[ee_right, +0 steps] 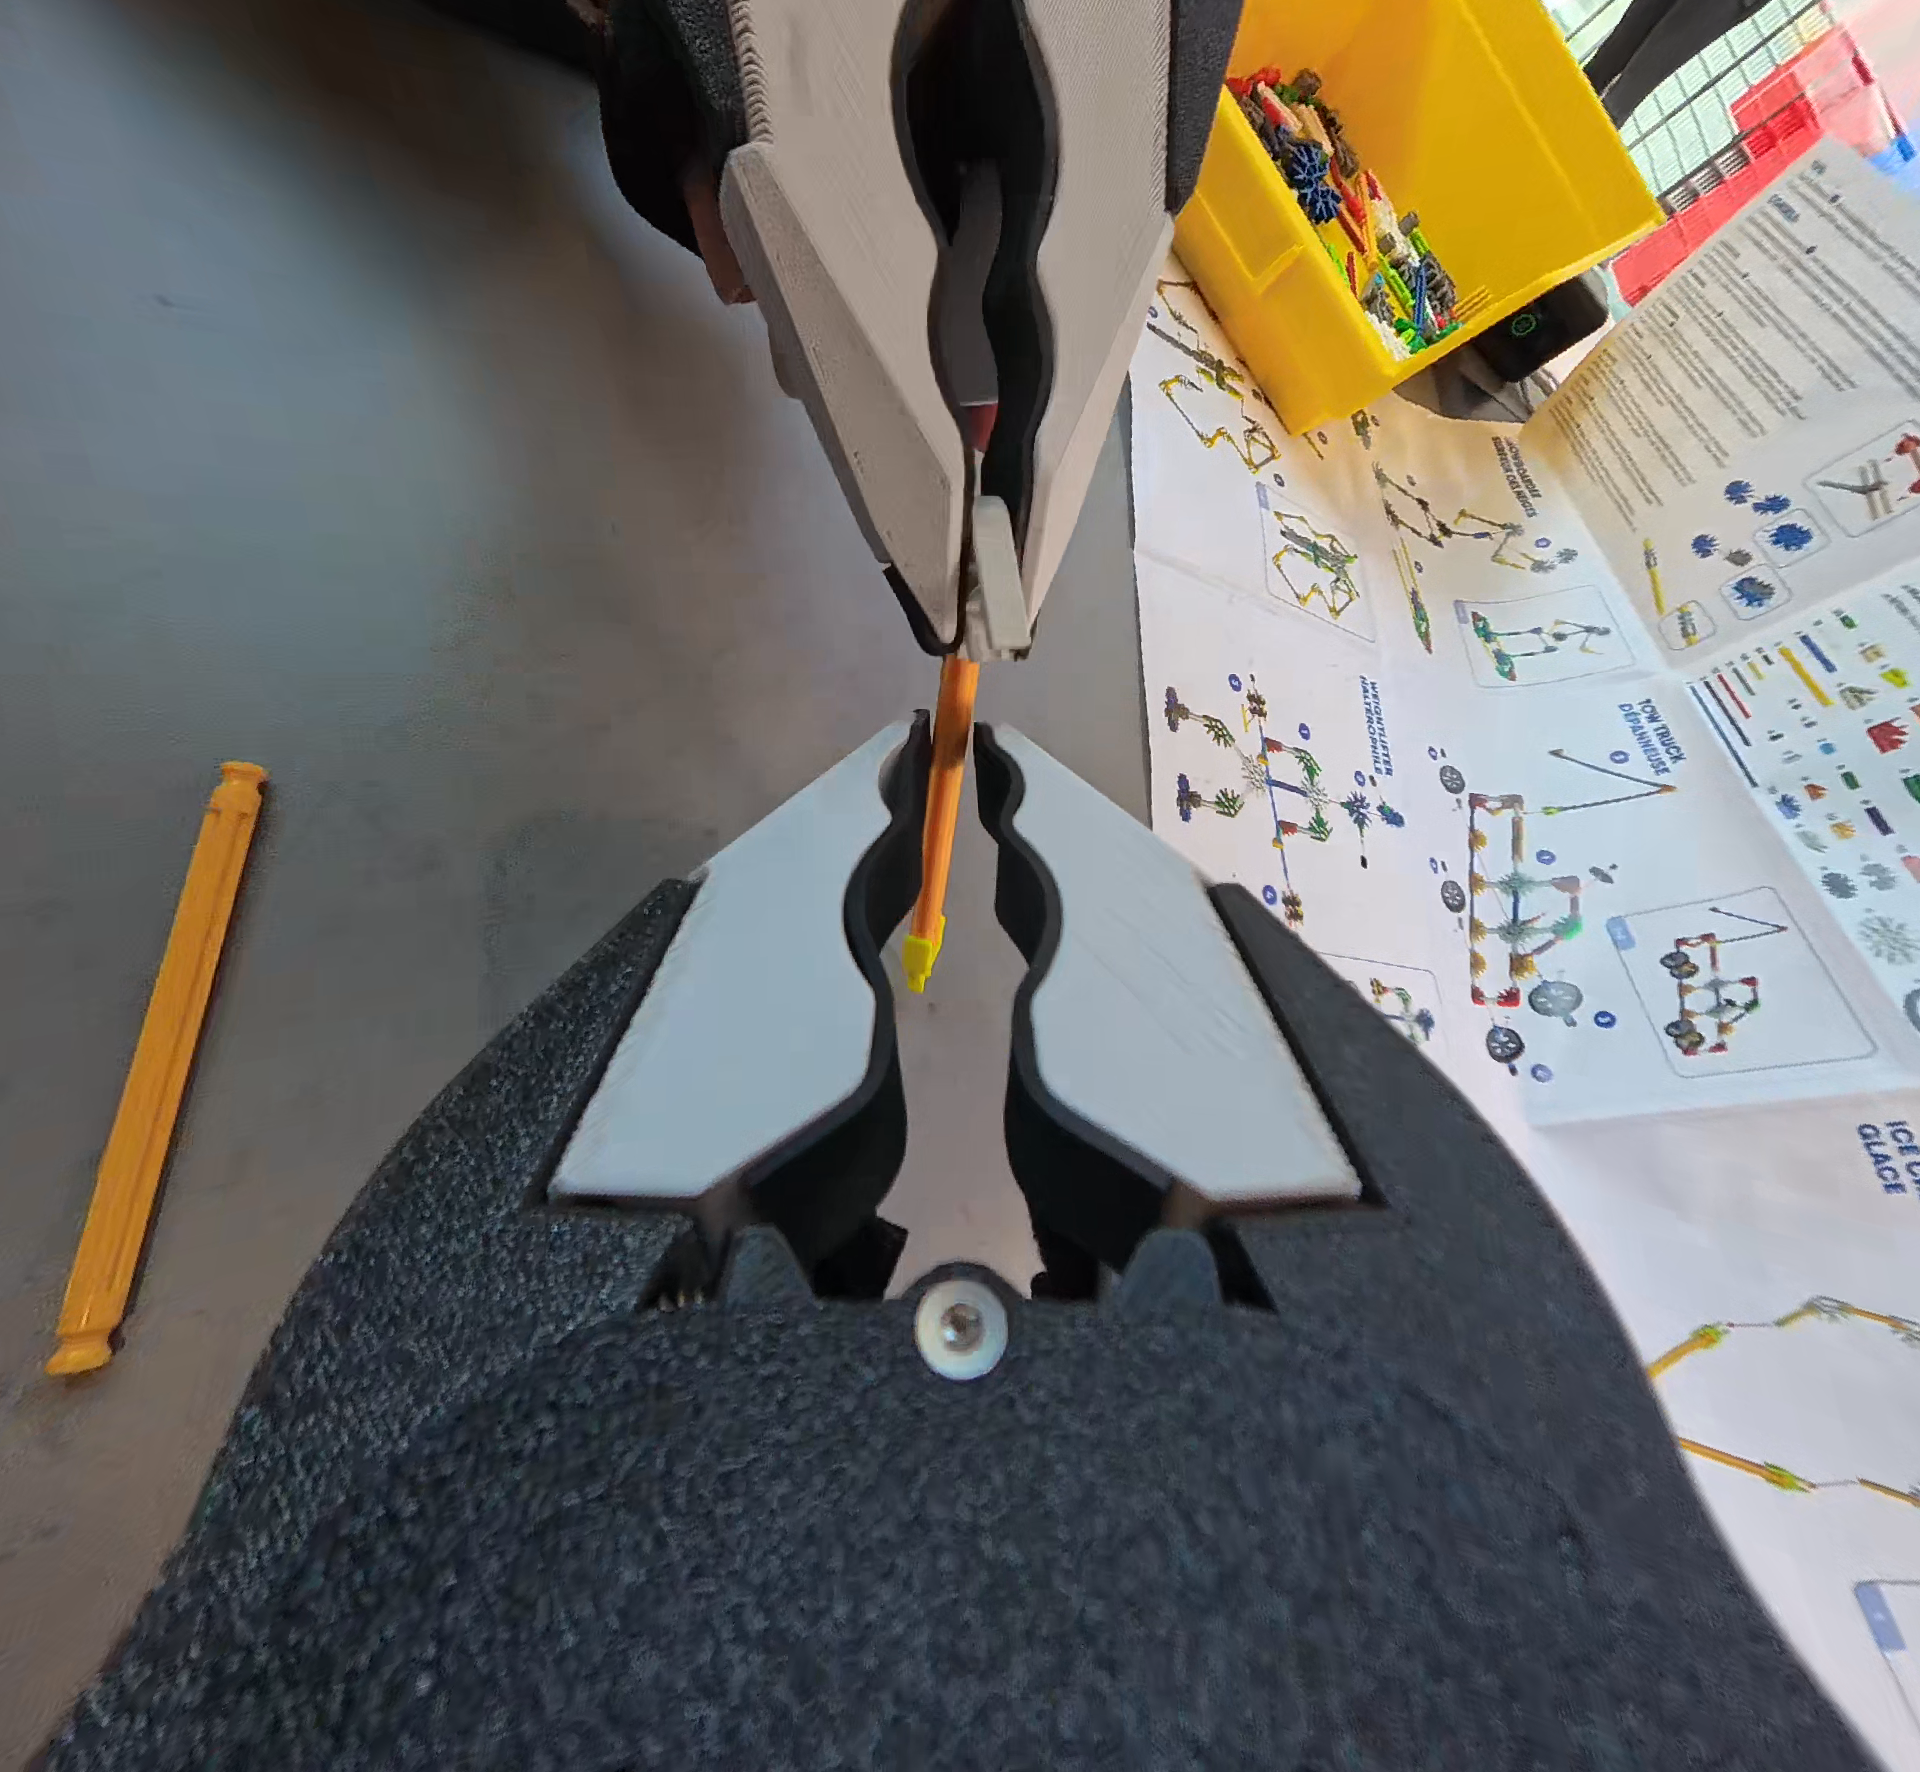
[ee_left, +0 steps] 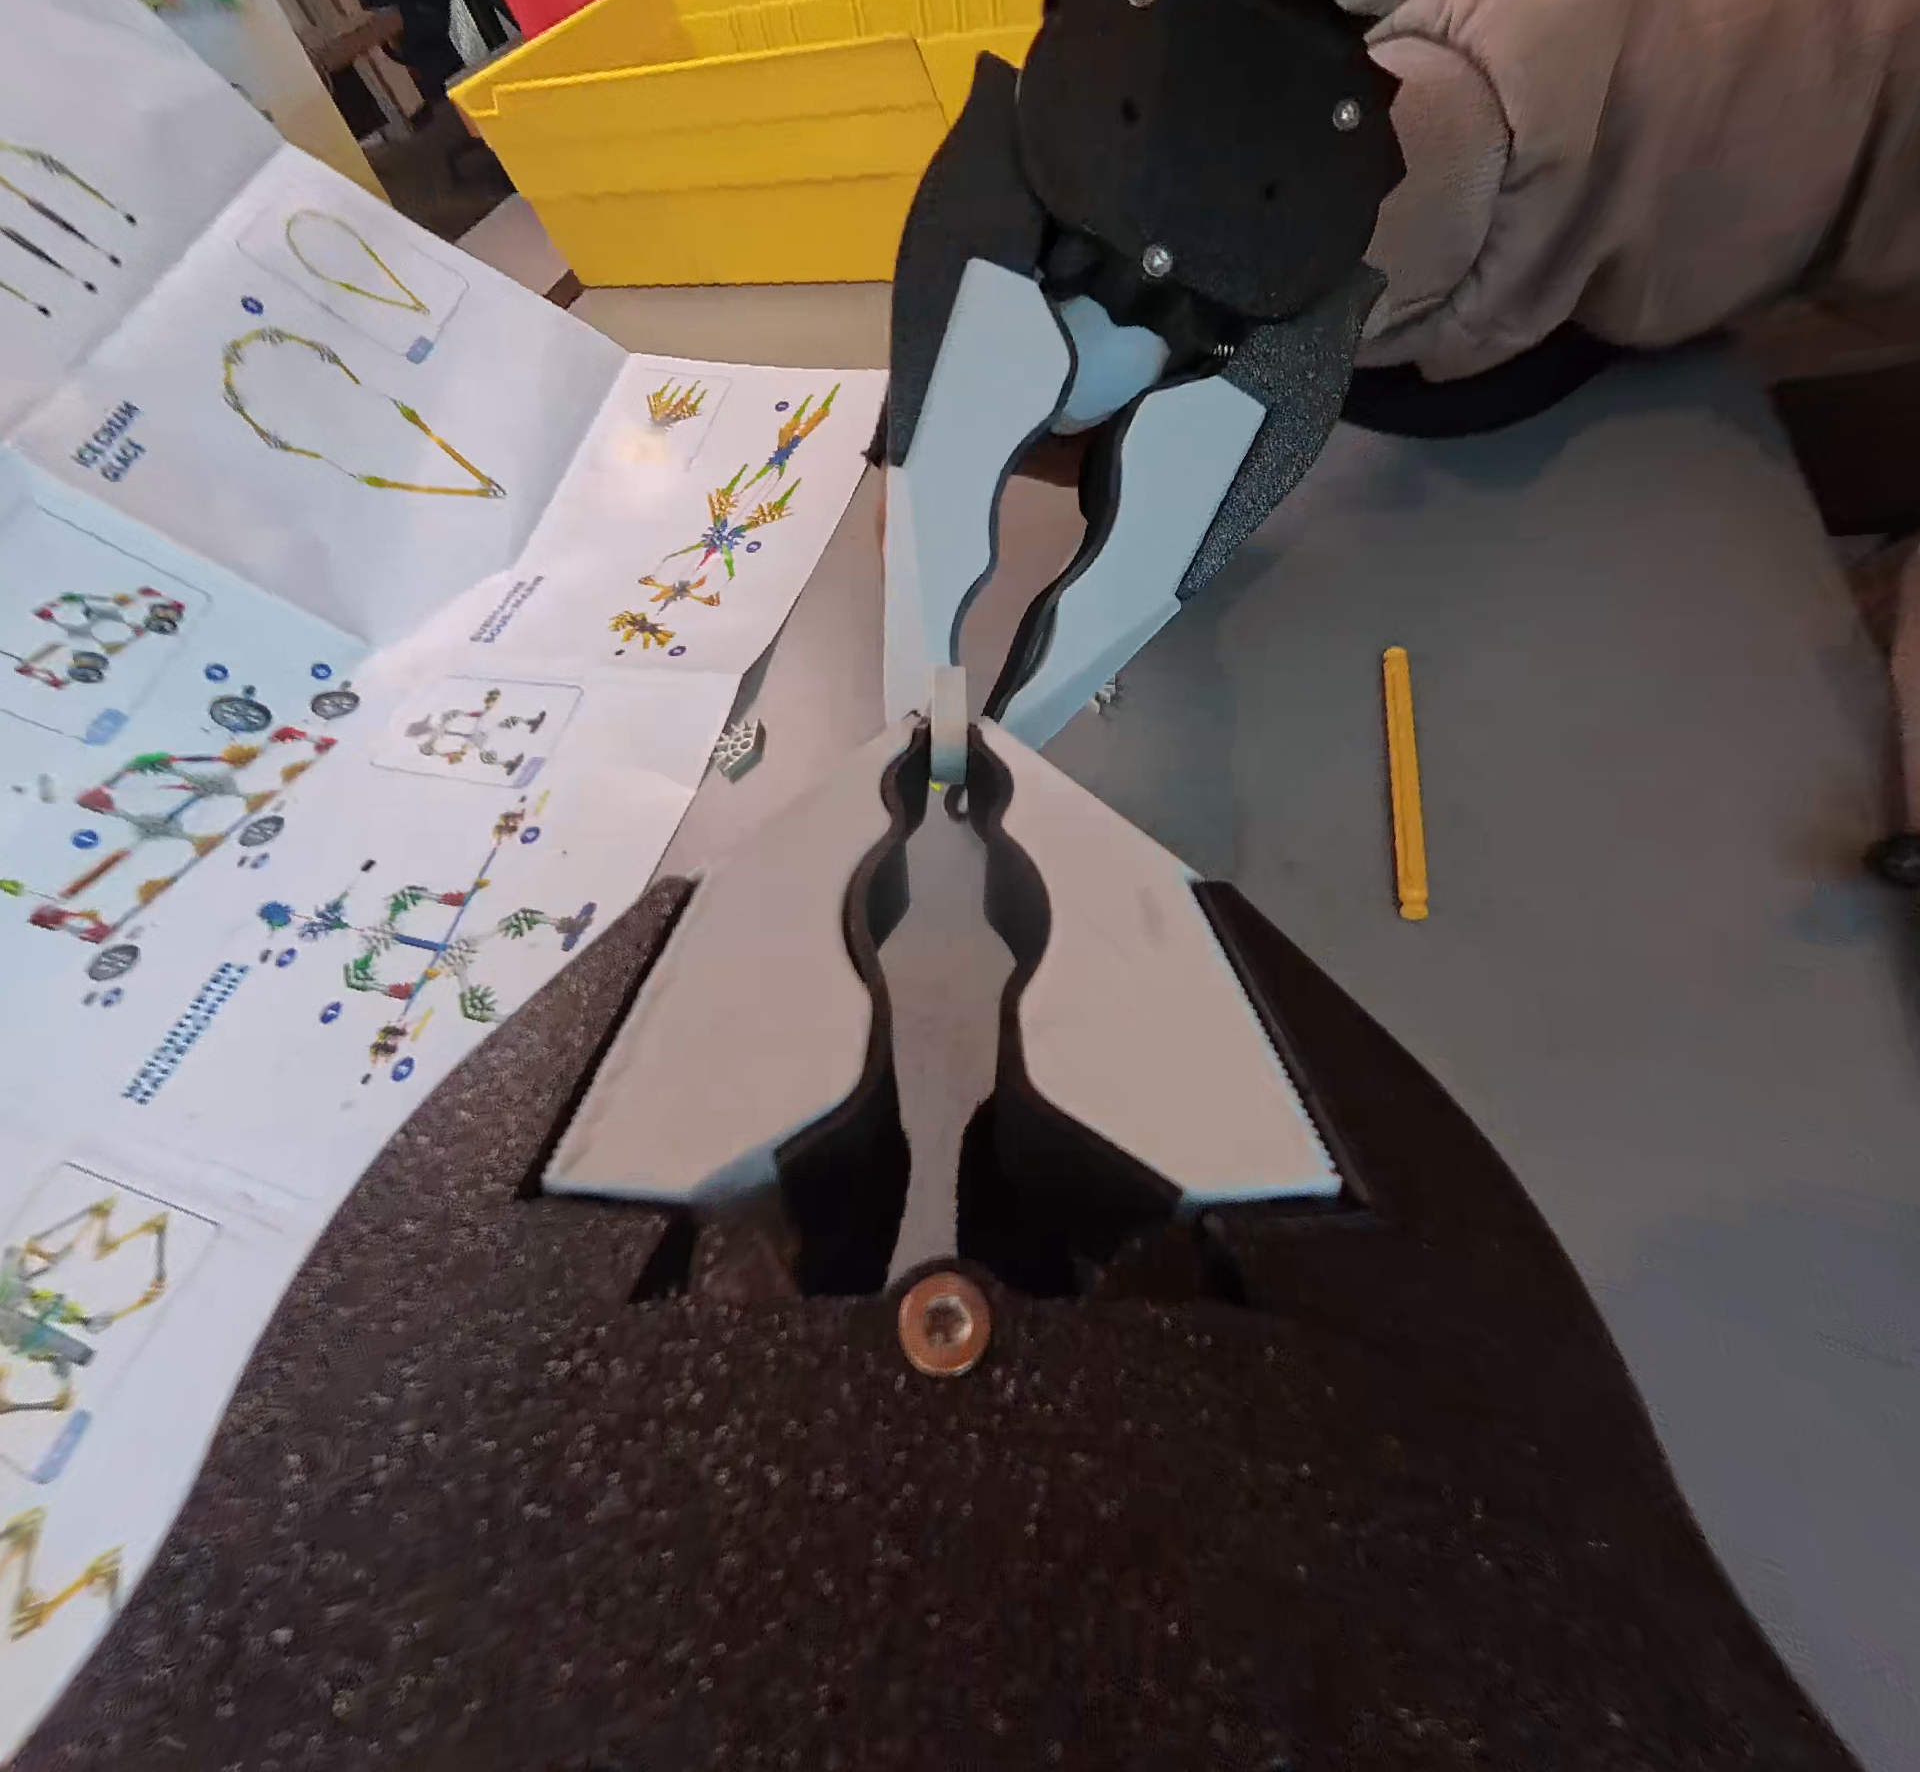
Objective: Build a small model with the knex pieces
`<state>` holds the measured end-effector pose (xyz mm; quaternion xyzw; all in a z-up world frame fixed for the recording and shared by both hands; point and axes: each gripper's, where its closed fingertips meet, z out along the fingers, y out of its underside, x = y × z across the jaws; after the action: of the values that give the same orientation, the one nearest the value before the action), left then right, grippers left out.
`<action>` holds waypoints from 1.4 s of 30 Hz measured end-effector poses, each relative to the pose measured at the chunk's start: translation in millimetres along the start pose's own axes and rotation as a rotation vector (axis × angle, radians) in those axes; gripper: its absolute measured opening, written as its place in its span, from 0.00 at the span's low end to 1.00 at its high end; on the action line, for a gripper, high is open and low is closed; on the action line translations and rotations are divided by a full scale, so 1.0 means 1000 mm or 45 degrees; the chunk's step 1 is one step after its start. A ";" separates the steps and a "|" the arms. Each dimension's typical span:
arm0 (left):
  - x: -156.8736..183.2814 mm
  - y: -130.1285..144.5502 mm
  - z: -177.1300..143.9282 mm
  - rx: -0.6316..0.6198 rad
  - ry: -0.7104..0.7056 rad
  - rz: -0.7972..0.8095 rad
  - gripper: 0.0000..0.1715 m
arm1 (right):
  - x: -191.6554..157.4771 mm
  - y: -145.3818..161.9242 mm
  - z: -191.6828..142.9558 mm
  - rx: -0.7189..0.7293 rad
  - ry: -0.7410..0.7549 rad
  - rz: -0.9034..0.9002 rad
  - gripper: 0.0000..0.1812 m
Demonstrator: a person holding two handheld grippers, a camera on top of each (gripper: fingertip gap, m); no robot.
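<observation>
My left gripper [ee_left: 943, 735] is shut on a small grey connector piece [ee_left: 948, 720], which sticks out past its fingertips. My right gripper [ee_right: 948, 735] is shut on a thin orange-yellow rod [ee_right: 948, 808] that runs between its fingers, its yellow end pointing back at the camera. The rod's far end meets the grey connector [ee_right: 1000, 579] held by the left gripper [ee_right: 982, 621], which comes in from the top of the right wrist view. In the left wrist view the right gripper [ee_left: 971, 699] comes down tip to tip with the left one, and the rod is mostly hidden.
A loose yellow rod [ee_left: 1403, 782] lies on the grey table; it also shows in the right wrist view [ee_right: 156, 1068]. A printed instruction sheet [ee_left: 312, 683] covers one side. A yellow bin [ee_right: 1455, 112] holds several coloured pieces. A small white connector [ee_left: 740, 748] lies by the sheet's edge. A sleeve [ee_left: 1662, 112] is behind. My two grippers' fingertips are within a few centimetres of each other.
</observation>
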<state>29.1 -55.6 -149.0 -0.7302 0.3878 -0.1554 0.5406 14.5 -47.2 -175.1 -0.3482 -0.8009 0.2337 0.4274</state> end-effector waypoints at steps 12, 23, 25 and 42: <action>0.027 0.012 0.015 -0.230 -0.166 0.605 0.04 | -0.014 0.014 0.003 -0.194 0.188 -0.154 0.03; 0.024 0.003 0.025 -0.278 -0.243 0.310 0.04 | -0.004 0.036 -0.002 -0.349 0.366 0.037 0.03; 0.026 0.000 0.027 -0.246 -0.224 0.249 0.05 | -0.004 0.033 0.000 -0.314 0.374 -0.021 0.02; 0.026 0.047 0.030 -0.291 0.120 0.291 0.13 | -0.049 0.017 -0.003 -0.104 0.069 -0.502 0.04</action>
<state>46.3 -60.3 -207.7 -0.7299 0.5084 -0.0821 0.4495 42.2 -73.2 -210.1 -0.2079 -0.8506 0.1033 0.4718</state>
